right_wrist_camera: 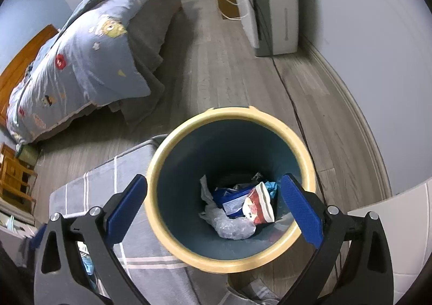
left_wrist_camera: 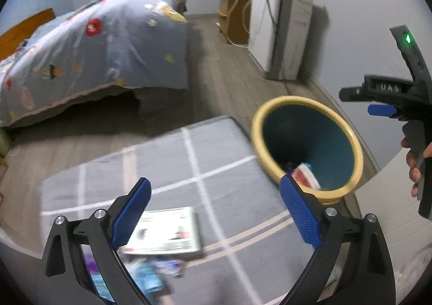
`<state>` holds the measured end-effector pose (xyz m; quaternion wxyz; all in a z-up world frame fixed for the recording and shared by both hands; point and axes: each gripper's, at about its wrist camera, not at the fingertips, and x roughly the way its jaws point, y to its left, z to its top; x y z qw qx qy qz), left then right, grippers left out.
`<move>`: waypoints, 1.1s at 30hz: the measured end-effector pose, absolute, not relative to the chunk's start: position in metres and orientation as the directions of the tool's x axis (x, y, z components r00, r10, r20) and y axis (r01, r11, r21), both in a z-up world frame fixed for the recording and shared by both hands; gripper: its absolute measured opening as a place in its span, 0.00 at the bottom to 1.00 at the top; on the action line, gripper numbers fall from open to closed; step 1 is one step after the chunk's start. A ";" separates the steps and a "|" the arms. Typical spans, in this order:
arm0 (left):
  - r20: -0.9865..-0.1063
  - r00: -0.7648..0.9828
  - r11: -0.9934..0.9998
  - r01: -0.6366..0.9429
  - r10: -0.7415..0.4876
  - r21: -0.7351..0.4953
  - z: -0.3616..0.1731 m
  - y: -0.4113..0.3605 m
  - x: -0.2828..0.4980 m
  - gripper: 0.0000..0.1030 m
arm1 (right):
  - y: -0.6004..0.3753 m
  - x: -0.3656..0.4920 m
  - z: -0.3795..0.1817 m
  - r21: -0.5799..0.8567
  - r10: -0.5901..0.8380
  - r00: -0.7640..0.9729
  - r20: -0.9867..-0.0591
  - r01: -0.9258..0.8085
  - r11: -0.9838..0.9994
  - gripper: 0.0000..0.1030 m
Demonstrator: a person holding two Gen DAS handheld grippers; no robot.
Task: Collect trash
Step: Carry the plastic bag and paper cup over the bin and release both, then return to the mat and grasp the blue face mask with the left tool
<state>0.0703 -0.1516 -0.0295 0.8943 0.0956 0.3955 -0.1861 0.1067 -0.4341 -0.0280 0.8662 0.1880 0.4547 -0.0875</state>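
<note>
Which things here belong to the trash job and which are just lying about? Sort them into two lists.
Job:
- yellow-rimmed bin
- wrappers in the bin
- leaflet and blurred wrappers on the grey mat
- left gripper, open
- right gripper, open

Lying about:
- bed
- white cabinet
- floor cable

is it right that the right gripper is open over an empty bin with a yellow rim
Not empty. The right wrist view shows the bin already holding trash: wrappers and a clear plastic bag. The right gripper is open over it, and the rim is yellow.
</note>
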 end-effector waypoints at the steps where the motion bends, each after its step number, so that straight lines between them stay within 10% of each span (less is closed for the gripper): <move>1: -0.737 0.629 0.916 0.399 -0.248 0.032 -0.022 -0.141 0.069 0.92 | -0.428 0.107 -0.027 0.247 0.027 0.572 -0.820 0.311 0.918 0.94; 12: -0.702 0.700 0.965 0.253 -0.129 0.075 0.027 -0.029 0.048 0.94 | -0.354 0.120 -0.016 0.199 0.094 0.565 -0.820 0.126 0.972 0.94; 33: -0.794 0.603 0.978 0.202 -0.078 0.057 -0.054 0.020 0.025 0.93 | -0.233 0.132 -0.030 0.149 0.166 0.487 -0.857 -0.073 0.986 0.94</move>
